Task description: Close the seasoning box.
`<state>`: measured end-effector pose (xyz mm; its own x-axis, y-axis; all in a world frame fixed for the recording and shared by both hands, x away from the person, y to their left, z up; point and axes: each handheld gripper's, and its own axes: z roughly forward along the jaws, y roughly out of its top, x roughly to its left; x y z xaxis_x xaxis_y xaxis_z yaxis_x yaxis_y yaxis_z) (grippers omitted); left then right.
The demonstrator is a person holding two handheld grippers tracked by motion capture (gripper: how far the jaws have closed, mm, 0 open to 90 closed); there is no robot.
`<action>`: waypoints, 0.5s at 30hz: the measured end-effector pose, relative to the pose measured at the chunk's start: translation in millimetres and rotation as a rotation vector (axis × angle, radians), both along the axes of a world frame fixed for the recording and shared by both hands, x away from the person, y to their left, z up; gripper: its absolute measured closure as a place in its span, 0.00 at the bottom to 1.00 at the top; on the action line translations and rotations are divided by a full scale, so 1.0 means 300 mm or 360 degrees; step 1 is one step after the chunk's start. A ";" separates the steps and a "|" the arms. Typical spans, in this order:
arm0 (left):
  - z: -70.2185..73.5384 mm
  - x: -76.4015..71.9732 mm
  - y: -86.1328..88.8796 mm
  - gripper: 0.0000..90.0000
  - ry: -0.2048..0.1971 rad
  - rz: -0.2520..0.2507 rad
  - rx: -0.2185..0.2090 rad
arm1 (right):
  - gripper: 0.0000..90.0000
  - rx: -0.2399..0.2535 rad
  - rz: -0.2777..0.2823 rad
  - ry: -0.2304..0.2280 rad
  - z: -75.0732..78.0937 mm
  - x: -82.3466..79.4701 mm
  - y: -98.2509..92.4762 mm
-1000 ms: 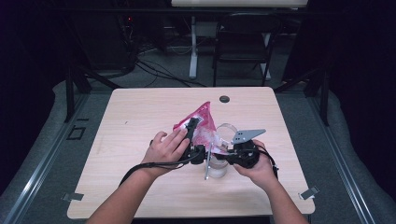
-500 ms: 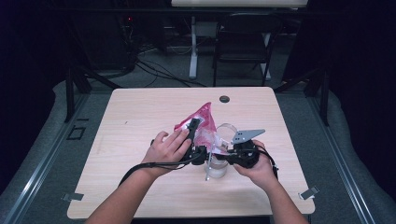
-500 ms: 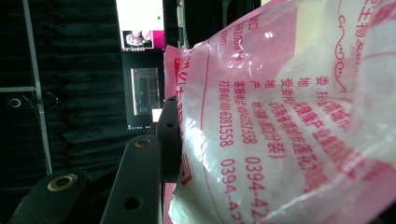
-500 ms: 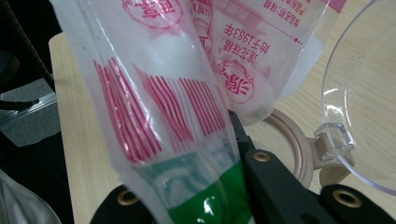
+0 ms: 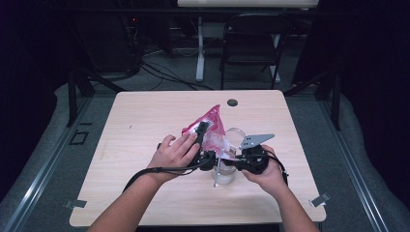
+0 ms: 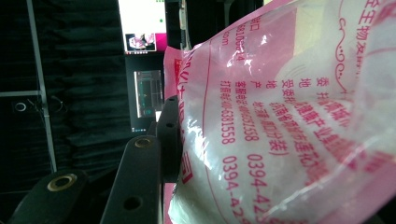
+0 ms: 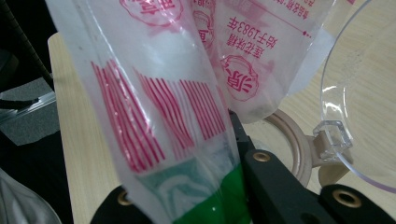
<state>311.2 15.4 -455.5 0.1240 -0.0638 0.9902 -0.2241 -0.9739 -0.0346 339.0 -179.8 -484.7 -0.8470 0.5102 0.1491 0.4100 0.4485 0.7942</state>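
Note:
A pink and clear plastic bag [image 5: 213, 126] of white grains is held tilted above a clear jar [image 5: 224, 177] that stands on the wooden table [image 5: 145, 121]. My left gripper [image 5: 201, 131] is shut on the bag's full upper part; one black jaw presses on the bag [image 6: 280, 116] and the other is hidden behind it. My right gripper [image 5: 226, 162] is shut on the bag's lower green-edged corner [image 7: 196, 196], right over the jar. Beside it are the jar's tan rim [image 7: 293, 140] and its clear hinged lid [image 7: 359, 93], standing open.
A small dark grommet [image 5: 232, 102] sits near the table's far edge. A folding chair [image 5: 251, 43] and cables lie on the floor beyond. Cables trail from both grippers toward the near edge. A lit screen [image 6: 142, 23] stands in the dark background.

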 end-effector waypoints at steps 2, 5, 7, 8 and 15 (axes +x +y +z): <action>-0.002 0.000 0.000 0.72 0.0001 -0.0002 0.0001 | 1.00 -0.0008 0.0003 0.0003 0.000 0.001 -0.002; -0.002 0.002 -0.001 0.72 0.0013 -0.0002 0.0017 | 1.00 -0.0013 -0.0003 0.0002 -0.003 0.002 -0.002; -0.003 0.002 0.000 0.72 0.0013 -0.0005 0.0018 | 1.00 -0.0018 -0.0002 0.0003 -0.004 0.003 -0.001; -0.004 0.002 0.000 0.72 0.0012 -0.0008 0.0018 | 1.00 -0.0018 0.0001 0.0006 -0.004 0.003 -0.001; -0.002 0.000 -0.002 0.71 0.0010 -0.0010 0.0046 | 1.00 -0.0024 -0.0002 0.0006 -0.009 0.003 0.004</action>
